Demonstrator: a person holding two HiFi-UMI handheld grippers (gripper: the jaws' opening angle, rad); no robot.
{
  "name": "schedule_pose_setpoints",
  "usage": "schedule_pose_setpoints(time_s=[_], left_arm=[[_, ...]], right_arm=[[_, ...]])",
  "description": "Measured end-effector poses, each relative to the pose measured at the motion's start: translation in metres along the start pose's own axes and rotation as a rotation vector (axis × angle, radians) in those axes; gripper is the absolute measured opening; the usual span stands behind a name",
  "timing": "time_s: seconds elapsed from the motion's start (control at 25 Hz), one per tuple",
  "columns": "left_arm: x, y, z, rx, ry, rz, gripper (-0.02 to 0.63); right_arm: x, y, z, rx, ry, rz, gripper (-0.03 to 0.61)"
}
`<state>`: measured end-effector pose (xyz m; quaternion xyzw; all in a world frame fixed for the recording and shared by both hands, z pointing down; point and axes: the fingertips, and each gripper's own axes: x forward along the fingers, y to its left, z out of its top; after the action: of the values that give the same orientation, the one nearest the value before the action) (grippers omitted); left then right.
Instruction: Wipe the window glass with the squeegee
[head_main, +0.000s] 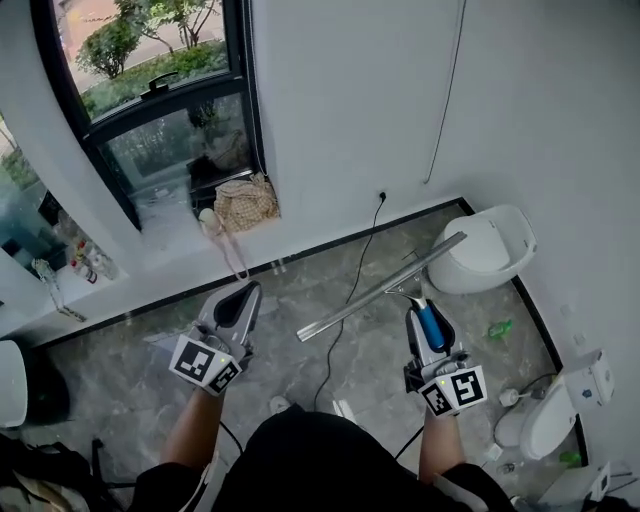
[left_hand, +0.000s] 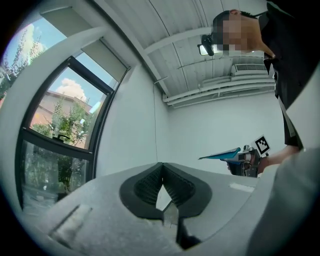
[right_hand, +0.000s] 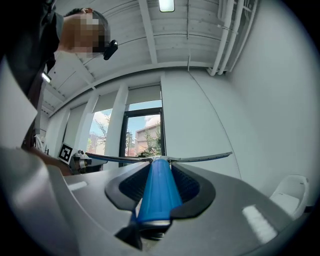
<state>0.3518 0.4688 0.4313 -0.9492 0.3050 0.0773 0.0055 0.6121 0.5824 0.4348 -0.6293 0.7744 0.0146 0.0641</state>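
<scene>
My right gripper (head_main: 428, 318) is shut on the blue handle of the squeegee (head_main: 381, 288); its long metal blade lies crosswise above the floor. In the right gripper view the blue handle (right_hand: 156, 189) runs between the jaws and the blade (right_hand: 160, 158) spreads left and right at the tips. My left gripper (head_main: 237, 305) is shut with nothing in it; its ribbed pads (left_hand: 161, 186) meet at the tips. The window glass (head_main: 150, 55) in a black frame is at the upper left, well ahead of both grippers. It also shows at the left in the left gripper view (left_hand: 55, 117).
On the sill stand a woven bag (head_main: 246, 203) and small bottles (head_main: 88, 260). A black cable (head_main: 352, 290) runs from a wall socket across the marble floor. White toilet-like units (head_main: 486, 250) stand at the right wall, another (head_main: 552, 415) lower right.
</scene>
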Motion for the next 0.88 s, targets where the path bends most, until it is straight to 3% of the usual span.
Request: schedule_pose_setpoints(time_s=[0.44, 0.88], left_arm=[[-0.084, 0.114, 0.018, 0.023, -0.019, 0.226, 0.0], [-0.154, 0.163, 0.029, 0.033, -0.032, 0.366, 0.0]], right_arm=[[0.12, 0.089, -0.009, 0.012, -0.01, 0.212, 0.133], [0.173, 0.159, -0.014, 0.045, -0.031, 0.319, 0.133]])
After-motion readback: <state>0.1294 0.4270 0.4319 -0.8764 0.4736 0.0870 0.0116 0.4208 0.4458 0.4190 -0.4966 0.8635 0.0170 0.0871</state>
